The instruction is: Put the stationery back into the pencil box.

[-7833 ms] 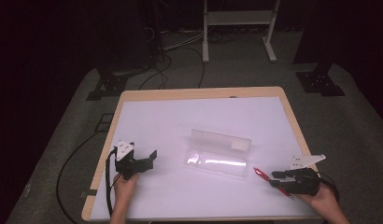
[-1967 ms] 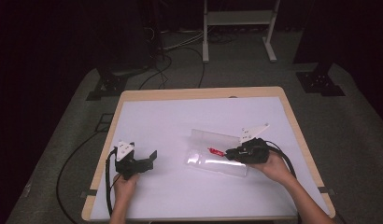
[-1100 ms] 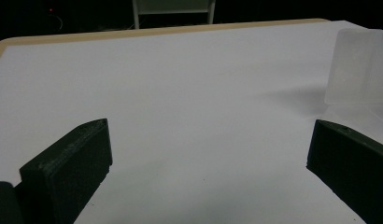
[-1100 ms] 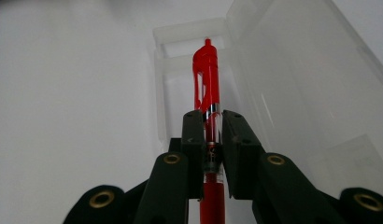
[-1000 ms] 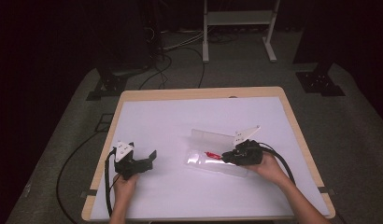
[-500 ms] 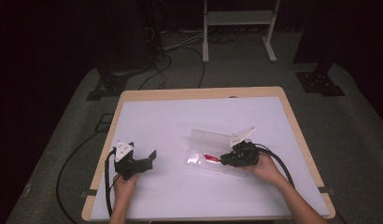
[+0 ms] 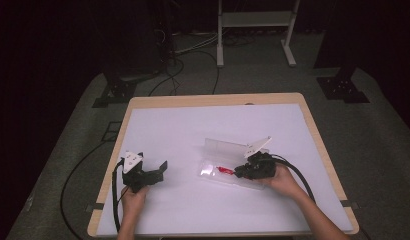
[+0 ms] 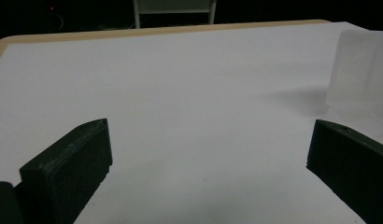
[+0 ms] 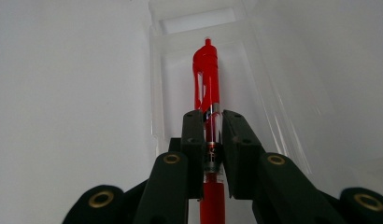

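Right claw (image 9: 207,140): item one, closed tight on the barrel of my red pen (image 9: 207,84), jaws pinching it on both sides about midway along, clip end pointing away from me and reaching down into the clear plastic case (image 9: 157,84). In the high view the same right claw (image 7: 243,171) sits over the near tray of the clear plastic case (image 7: 220,147), whose lid stands open behind it, with the red pen (image 7: 224,170) lying low inside the tray, whether touching its floor I cannot tell. Risk one, as I judge it: the pen looks nearly as long as the tray, so if I let go while its far end rides on the end wall, it may tip out or sit proud and block the lid. Risk two: the case is light and nothing pins it, so any push along the pen could slide it across the white desk (image 7: 183,135) or tilt it. Risk three: my jaws sit between narrow walls, and spreading them wide could catch a wall and drag the case as I lift away. Left claw (image 7: 155,172): item two, jaws spread wide and empty, resting on the desk well apart from the case; in its own view the frosted case (image 8: 360,70) stands off to one side, unsupported by me.
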`<state>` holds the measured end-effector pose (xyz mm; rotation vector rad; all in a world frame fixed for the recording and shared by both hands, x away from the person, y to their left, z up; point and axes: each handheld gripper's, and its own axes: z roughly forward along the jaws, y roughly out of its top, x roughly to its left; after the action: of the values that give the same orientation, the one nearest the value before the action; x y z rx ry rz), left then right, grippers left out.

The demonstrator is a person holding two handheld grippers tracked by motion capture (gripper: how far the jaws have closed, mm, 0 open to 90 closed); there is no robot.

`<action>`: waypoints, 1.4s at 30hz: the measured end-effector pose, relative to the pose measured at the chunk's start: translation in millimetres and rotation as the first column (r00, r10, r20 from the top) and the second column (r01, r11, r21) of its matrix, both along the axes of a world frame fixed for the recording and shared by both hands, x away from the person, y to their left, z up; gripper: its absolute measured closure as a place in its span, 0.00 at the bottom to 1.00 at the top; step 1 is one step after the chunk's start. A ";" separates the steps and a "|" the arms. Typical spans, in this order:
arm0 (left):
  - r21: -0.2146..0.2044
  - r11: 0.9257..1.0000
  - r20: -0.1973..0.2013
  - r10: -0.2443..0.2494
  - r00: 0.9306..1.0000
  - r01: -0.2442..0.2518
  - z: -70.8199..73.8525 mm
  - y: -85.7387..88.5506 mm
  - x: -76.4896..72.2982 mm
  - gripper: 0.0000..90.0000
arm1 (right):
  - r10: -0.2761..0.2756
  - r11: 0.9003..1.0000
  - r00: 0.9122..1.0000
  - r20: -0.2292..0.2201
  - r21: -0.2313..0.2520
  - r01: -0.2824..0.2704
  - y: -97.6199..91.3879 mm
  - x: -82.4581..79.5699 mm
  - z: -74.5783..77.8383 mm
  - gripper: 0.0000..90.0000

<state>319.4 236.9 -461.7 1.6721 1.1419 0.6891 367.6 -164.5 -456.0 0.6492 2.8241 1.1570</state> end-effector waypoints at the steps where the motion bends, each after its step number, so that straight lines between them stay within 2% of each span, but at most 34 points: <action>1: 0.001 1.000 0.000 0.000 1.000 0.000 0.0 -0.1 0.0 0.00 | -0.001 1.000 1.000 -0.004 0.000 0.001 0.5 0.0 -0.7 0.87; 24: 0.000 1.000 -0.001 0.003 1.000 -0.003 0.0 -0.1 0.0 0.00 | 0.014 1.000 0.999 -0.030 0.001 -0.014 1.7 2.7 -7.9 0.86; 30: 0.003 1.000 -0.001 0.003 1.000 -0.003 0.0 -0.3 -0.1 0.00 | 0.007 0.999 0.999 -0.036 0.032 -0.006 -2.0 2.0 -3.2 0.78; 34: 0.001 1.000 -0.001 0.002 1.000 -0.002 0.0 -0.1 -0.1 0.00 | -0.001 0.998 1.000 -0.021 0.056 0.002 -7.9 -2.9 3.8 0.73; 42: 0.003 1.000 0.002 0.000 1.000 0.000 0.0 -0.1 -0.3 0.00 | -0.018 0.998 1.000 -0.004 0.068 0.019 -26.0 -14.0 13.8 0.66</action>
<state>319.0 236.8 -461.8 1.6735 1.1403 0.6920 353.6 -190.5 -442.2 0.6805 2.7864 1.2546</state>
